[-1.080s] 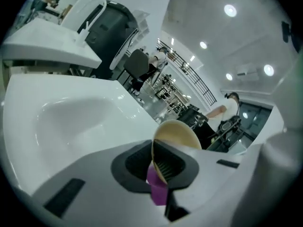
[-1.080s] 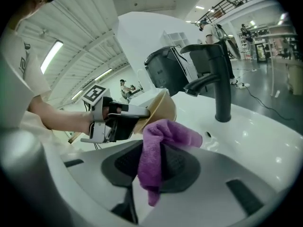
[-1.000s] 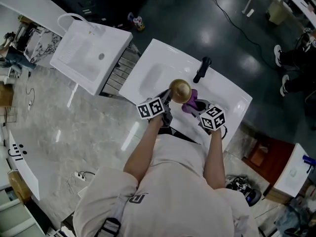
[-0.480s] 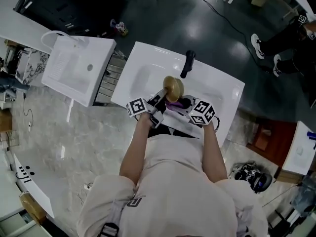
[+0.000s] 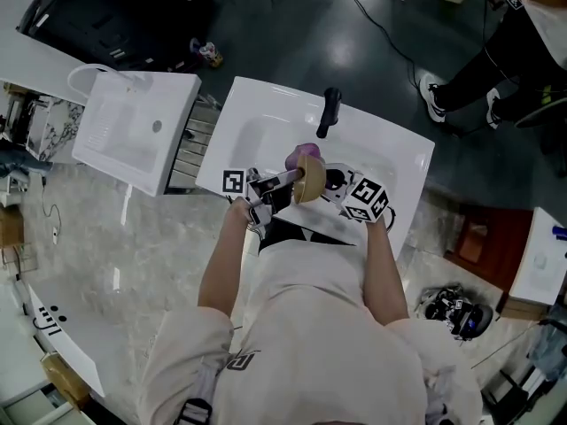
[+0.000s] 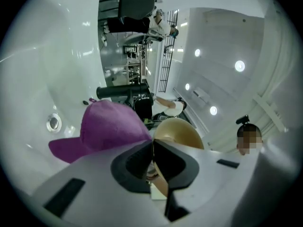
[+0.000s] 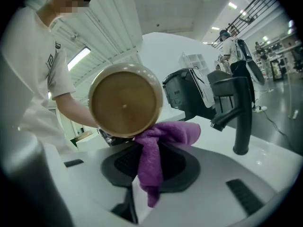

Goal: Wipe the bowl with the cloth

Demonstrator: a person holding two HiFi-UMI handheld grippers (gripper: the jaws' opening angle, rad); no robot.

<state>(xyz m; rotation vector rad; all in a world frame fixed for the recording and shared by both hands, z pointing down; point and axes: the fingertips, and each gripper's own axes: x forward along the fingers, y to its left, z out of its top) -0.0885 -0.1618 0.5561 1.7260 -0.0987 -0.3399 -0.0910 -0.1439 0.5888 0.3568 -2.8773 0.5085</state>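
In the head view I hold a golden bowl point(image 5: 309, 185) on its side over the white sink point(image 5: 257, 122). My left gripper point(image 5: 291, 181) is shut on the bowl's rim. The left gripper view shows the thin rim pinched where that gripper point(image 6: 152, 149) closes, with the bowl point(image 6: 178, 132) beyond. A purple cloth point(image 5: 306, 153) lies against the bowl's far side. My right gripper point(image 5: 330, 184) is shut on that cloth. From the right gripper point(image 7: 150, 163) the cloth point(image 7: 152, 159) runs up to the bowl's underside point(image 7: 125, 100). The cloth point(image 6: 108, 126) also fills the left of the left gripper view.
A black faucet point(image 5: 329, 112) stands at the sink's far edge, close to the bowl. The drain point(image 6: 53, 123) shows in the basin. A second white sink point(image 5: 133, 127) stands at the left. A person's legs point(image 5: 469, 56) and floor cables are at the upper right.
The bowl has tipped from bottom-up to lying on its side. The cloth has gone from the bowl's right to its far side. The left gripper's cube has drawn left.
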